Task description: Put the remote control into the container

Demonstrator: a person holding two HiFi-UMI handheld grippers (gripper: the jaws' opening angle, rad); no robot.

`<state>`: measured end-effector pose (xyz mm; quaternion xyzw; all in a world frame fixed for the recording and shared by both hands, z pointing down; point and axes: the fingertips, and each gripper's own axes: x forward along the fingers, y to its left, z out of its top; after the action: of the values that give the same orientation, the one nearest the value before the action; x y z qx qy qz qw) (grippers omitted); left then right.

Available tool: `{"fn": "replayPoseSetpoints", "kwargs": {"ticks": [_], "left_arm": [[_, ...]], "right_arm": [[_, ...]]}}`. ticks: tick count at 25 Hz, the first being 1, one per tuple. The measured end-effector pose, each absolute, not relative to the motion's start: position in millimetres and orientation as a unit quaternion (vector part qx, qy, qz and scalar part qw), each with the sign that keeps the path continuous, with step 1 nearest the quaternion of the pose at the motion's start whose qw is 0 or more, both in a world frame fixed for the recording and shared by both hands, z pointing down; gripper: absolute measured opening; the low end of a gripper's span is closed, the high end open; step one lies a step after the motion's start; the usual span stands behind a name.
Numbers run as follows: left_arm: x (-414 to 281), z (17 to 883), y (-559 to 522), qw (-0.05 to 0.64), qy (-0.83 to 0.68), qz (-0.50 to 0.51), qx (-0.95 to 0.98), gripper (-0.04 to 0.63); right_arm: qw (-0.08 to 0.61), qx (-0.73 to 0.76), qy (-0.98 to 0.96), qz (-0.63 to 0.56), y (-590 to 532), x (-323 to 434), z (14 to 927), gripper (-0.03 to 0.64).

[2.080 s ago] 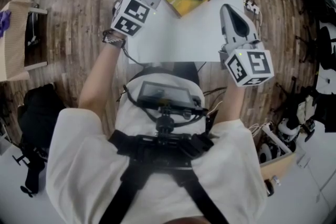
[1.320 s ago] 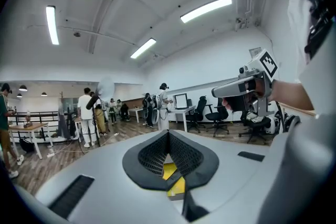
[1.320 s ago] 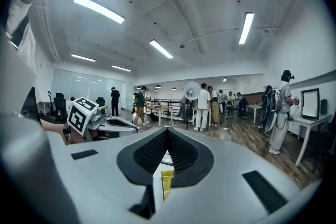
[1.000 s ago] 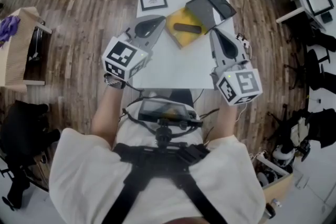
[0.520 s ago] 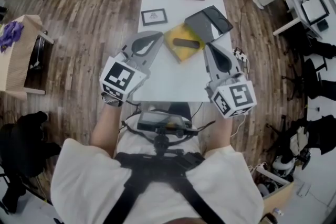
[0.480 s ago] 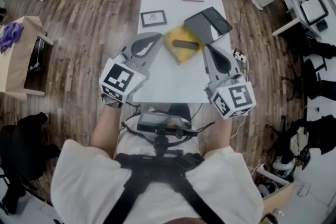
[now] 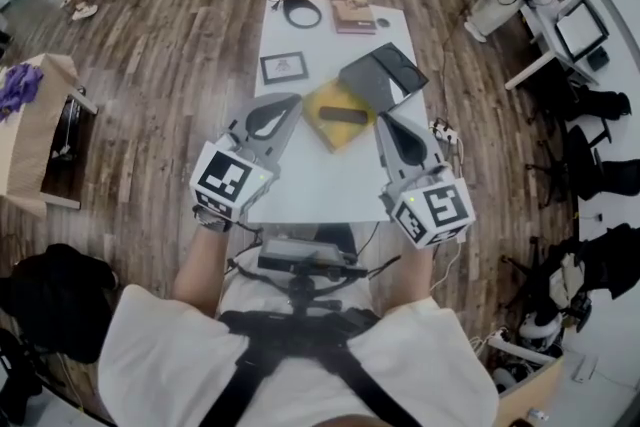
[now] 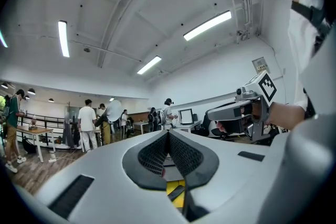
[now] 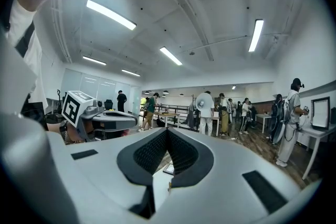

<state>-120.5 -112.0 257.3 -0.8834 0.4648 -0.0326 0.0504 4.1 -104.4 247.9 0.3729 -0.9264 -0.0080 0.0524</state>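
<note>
The black remote control lies in the yellow container at the middle of the white table. Both grippers hang over the table's near half, pointing away from me, with nothing held. My left gripper is shut, its tip just left of the container. My right gripper is shut too, its tip just right of the container. In the left gripper view the pads meet, and a bit of the yellow container shows beneath them. The pads also meet in the right gripper view.
A dark grey open box leans against the container's far right side. Farther back on the table are a small picture frame, a book and a black ring-shaped lamp base. Wooden floor surrounds the table; people stand far off.
Both grippers have drawn back from the yellow container toward the table's near edge. The head view has risen and shows more of the room. The remote has stayed in the container.
</note>
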Motion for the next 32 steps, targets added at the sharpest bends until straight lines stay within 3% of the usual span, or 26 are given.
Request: {"fn": "replayPoseSetpoints", "kwargs": {"ticks": [32], "left_arm": [[-119.1,254.9,-106.4,0.054,0.452,-0.052,-0.889,0.011]], "right_arm": [[0.07,0.385,-0.92,-0.01,-97.7,-1.2,238.0,0.003]]}}
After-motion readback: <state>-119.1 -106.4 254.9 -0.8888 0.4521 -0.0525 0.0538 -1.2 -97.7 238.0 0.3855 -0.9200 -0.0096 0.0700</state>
